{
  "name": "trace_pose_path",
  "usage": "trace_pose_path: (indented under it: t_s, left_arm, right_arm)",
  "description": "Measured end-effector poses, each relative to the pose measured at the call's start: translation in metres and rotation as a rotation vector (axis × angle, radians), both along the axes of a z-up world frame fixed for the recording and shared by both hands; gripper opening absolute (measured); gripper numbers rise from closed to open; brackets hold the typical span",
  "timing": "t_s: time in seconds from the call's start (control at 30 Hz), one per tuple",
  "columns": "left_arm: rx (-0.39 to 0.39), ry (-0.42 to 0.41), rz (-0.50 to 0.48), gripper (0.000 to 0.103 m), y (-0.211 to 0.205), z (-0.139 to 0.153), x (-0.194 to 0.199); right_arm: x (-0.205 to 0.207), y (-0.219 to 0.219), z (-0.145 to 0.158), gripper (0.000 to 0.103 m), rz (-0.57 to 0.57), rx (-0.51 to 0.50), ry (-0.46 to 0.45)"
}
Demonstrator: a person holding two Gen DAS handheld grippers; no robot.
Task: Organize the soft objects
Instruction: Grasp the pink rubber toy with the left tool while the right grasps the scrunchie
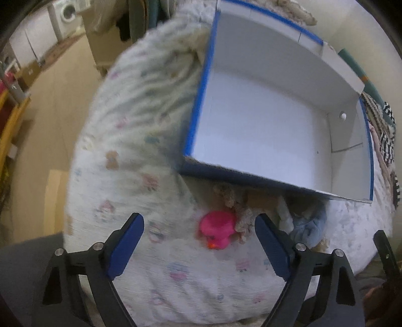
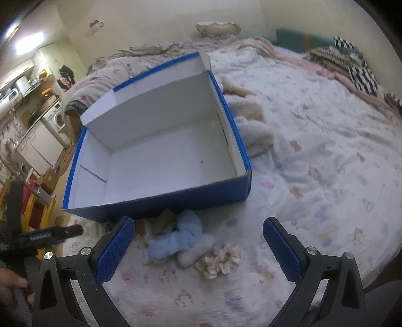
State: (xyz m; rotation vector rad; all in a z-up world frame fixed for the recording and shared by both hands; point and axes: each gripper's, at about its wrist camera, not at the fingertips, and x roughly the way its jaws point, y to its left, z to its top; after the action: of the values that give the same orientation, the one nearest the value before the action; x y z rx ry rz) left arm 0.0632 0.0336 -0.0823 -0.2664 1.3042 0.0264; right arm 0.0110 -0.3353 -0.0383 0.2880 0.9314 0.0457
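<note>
An open blue box [image 1: 198, 105] with a bare white inside lies on the bed. Just in front of it, a pink rubber duck [image 1: 218, 230] rests on the bedspread beside a beige fluffy piece [image 1: 242, 217] and a light blue soft toy [image 1: 310, 227]. My left gripper [image 1: 199, 221] is open and points steeply down, with the duck between its blue pads [image 1: 125, 249] but untouched. In the right wrist view the box [image 2: 176, 198] stands ahead. The light blue toy [image 2: 181, 236] and a cream scrunchie [image 2: 218, 259] lie between the open fingers of my right gripper [image 2: 198, 223], which holds nothing.
A cream plush heap [image 2: 251, 125] lies against the box's right side. Striped and pink blankets [image 2: 351, 65] are piled at the bed's far right. The left gripper's black body [image 2: 47, 236] shows at the left. The floor and a washing machine [image 1: 66, 12] lie beyond the bed's left edge.
</note>
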Motion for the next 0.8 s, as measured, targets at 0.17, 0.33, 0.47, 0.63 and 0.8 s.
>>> trace_pose_path:
  t_s: [0.17,0.33,0.47,0.63,0.8]
  left_arm:
    - [-0.031,0.073,0.014,0.068,-0.007,-0.024,0.005]
    - [-0.044,0.134,0.034,0.066,-0.005,-0.042,-0.006]
    - [-0.046,0.157,0.039,0.066,-0.010,-0.051,-0.005]
    - [-0.044,0.179,0.020,0.057,-0.025,-0.075,0.009]
    - [-0.056,0.181,-0.001,0.036,-0.042,-0.086,0.016]
  right_arm:
    - [0.002,-0.005,-0.006,0.103,-0.015,0.027,0.030]
    - [0.002,-0.006,-0.008,0.103,-0.018,0.028,0.041]
    - [0.005,-0.004,-0.010,0.103,-0.011,0.028,0.052]
    - [0.007,-0.006,-0.014,0.103,-0.012,0.023,0.068]
    - [0.010,-0.025,-0.031,0.103,-0.044,0.092,0.155]
